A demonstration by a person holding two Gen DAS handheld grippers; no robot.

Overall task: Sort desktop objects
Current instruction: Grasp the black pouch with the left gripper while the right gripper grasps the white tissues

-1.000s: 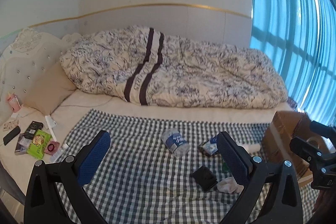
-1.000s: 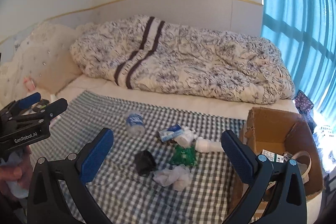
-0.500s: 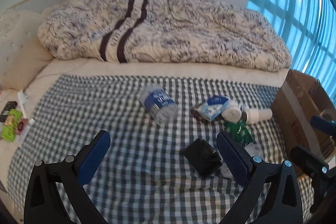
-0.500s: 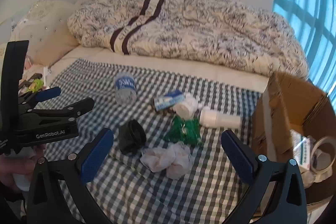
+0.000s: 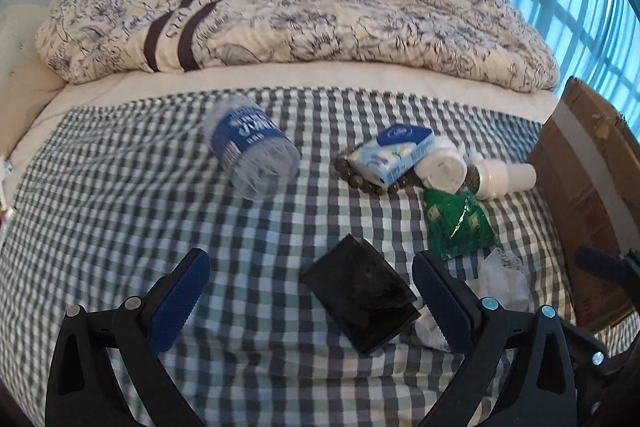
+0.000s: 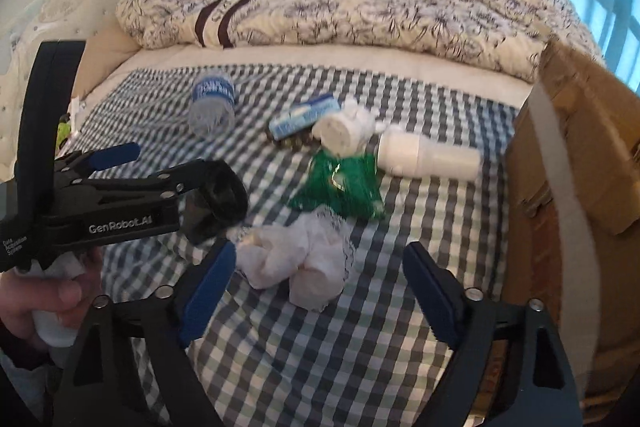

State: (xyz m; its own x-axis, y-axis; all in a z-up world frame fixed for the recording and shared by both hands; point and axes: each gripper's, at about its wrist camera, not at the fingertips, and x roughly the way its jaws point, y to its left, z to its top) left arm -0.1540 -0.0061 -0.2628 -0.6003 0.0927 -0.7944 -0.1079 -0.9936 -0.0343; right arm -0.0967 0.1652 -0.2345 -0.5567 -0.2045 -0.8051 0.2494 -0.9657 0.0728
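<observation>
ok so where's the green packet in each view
Left wrist: the green packet lies right of centre on the checked cloth, just below the white bottle.
Right wrist: the green packet lies at centre, just left of and below the white bottle.
Shared landmark: the lying water bottle with the blue label, up and left of the packet in both.

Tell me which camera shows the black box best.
The left wrist view: the black box lies unobstructed between the open left tool's fingers. In the right wrist view, the left tool hides most of it.
</observation>
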